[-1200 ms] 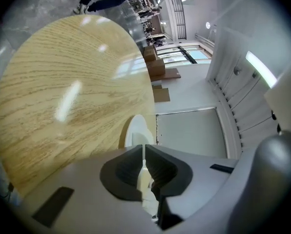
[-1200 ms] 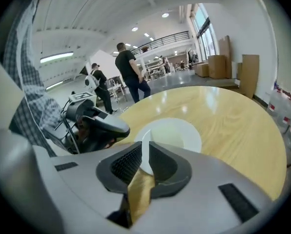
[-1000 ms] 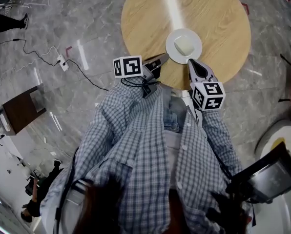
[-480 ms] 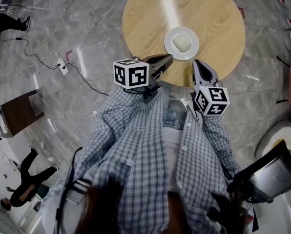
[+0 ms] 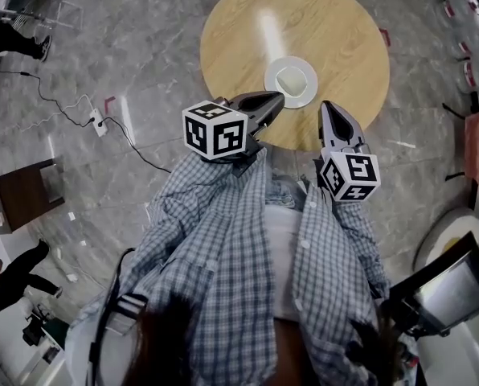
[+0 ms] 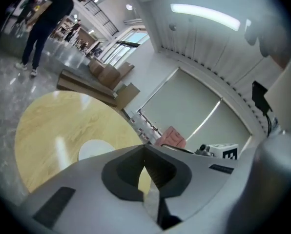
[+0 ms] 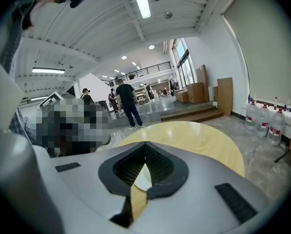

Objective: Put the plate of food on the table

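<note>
We judge the placing itself done: the plate [image 5: 269, 85] sits flat on the round wooden table [image 5: 336, 22], on the half nearest us, with a pale block of food [image 5: 291, 80] at its centre and nothing touching it. The left gripper [image 5: 279, 96] and right gripper [image 5: 326, 107] hang over the table's near edge, one on each side of the plate and apart from it. Each has its jaws pressed together with nothing between them. What remains, as we read it, is a clean retreat. We would draw both grippers straight back toward the body, with tips raised and jaws closed, so that neither one clips the rim or nudges the plate toward the edge. The head view gives us the layout: how the plate lies between the two tips and how much bare wood surrounds it. It cannot show the pads meeting; each gripper view does. The left gripper view shows the plate low and just beyond its jaws, and also the marker cube [image 6: 224, 151] of the other gripper. The right gripper view shows mostly bare tabletop, with only a pale sliver under its tips that we cannot identify, plus water bottles [image 7: 265, 117] and a standing person [image 7: 127, 104].
</note>
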`<state>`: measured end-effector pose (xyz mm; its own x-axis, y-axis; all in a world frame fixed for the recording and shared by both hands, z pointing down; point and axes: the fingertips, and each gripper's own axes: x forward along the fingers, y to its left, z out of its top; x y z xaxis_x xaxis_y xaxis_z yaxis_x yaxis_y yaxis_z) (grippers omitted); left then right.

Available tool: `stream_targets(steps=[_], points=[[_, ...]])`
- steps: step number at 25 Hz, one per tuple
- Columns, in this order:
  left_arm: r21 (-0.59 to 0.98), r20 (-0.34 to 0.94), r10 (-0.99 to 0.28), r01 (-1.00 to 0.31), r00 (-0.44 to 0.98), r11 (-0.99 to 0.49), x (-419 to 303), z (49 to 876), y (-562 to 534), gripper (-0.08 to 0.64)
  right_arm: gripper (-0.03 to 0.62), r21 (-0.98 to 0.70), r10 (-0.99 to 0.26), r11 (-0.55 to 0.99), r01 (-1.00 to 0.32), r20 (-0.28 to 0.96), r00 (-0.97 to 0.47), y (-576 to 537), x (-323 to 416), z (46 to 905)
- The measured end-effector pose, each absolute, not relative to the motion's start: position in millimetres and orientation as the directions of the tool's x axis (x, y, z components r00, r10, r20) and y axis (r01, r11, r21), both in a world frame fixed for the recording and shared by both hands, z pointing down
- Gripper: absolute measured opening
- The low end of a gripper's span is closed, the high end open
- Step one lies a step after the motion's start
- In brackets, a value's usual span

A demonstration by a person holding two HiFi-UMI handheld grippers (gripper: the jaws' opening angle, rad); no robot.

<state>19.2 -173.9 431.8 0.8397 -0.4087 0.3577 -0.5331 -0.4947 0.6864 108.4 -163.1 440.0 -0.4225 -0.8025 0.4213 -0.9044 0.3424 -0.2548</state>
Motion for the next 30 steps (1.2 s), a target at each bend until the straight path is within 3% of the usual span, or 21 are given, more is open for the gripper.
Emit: stream_targets(steps=[6,16,30], points=[[0.557,0.371,-0.407,-0.550,0.835,-0.621,38,406,-174,0.008,0.008,-0.263,-0.848,0.336,-0.905,0.334,-0.412,-173,114,406],[0.535,0.327,-0.415,-0.528,0.849,-0.660,50,382,-170,0.008,0.008,-0.259,-0.871,0.363,-0.895,0.247,-0.425,-171,116,369],[0.545,0.327,-0.409,-0.524,0.852,-0.655,53,386,-181,0.008,0.008,-0.284,-0.858,0.368,-0.886,0.263,-0.441,-180,118,378]])
